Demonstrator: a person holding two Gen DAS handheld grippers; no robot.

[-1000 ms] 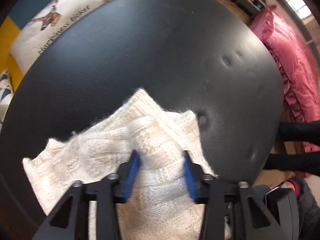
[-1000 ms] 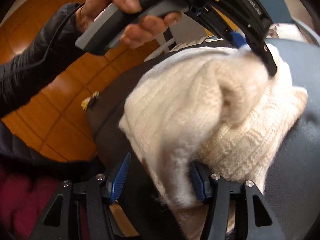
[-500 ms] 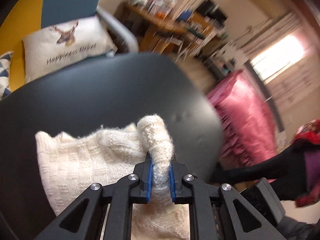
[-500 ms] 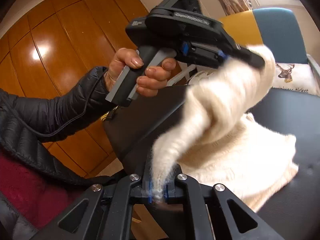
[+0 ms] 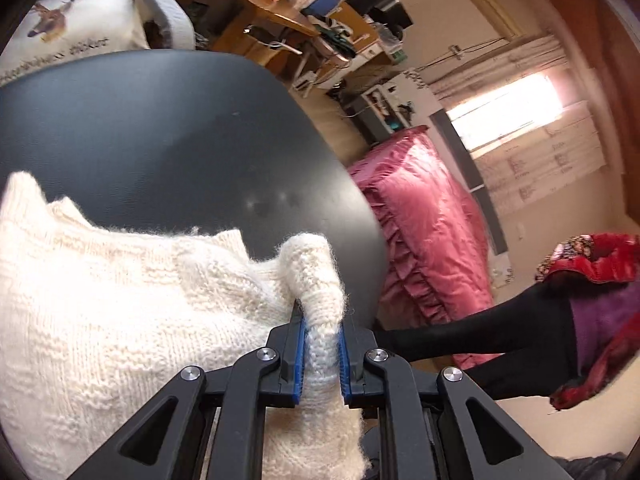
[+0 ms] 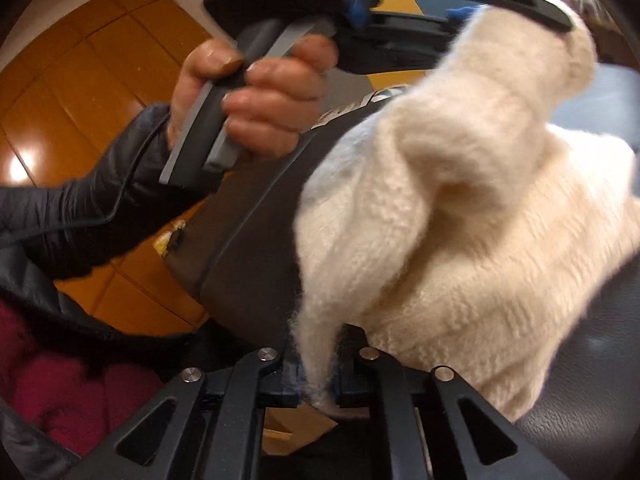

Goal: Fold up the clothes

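Both grippers clench the cream knitted sweater (image 5: pixel 120 312) over the round black desk (image 5: pixel 160 132). Left gripper (image 5: pixel 320 356) pinches a raised fold at the near right edge. Right gripper (image 6: pixel 316 384) nips a thin strand, its jaws having just eased slightly. Most of the sweater lies bunched on the desk.

The cream sweater (image 5: pixel 120 320) ran off the left and bottom edges of the left wrist view, its full outline unseen. In the right wrist view its knit (image 6: pixel 480 220) was blurred, and the fold hid the blue pads of the right tool (image 6: pixel 318 380). The left tool (image 6: pixel 520 12) at the top edge was smeared and partly cropped.
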